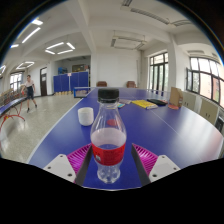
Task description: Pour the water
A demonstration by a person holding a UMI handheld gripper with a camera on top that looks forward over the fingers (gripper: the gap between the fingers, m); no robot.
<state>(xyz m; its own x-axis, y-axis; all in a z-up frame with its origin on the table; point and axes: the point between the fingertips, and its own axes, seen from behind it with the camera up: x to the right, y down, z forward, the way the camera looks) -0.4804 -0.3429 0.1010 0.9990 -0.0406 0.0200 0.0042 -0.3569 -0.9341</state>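
A clear plastic water bottle [108, 140] with a black cap and a red label stands upright on the blue table [160, 125]. It holds water up to about the label. My gripper [108, 160] is open, and the bottle stands between its fingers with a gap at each side. The magenta pads show left [76, 157] and right [144, 157] of the bottle's lower half. A white cup [86, 116] stands on the table beyond the bottle, a little to the left.
A flat yellow thing [145, 104] and a brown bag [176, 97] lie further back on the right of the table. Chairs stand at its far end. A person [29, 92] stands far off to the left by a table-tennis table [10, 108].
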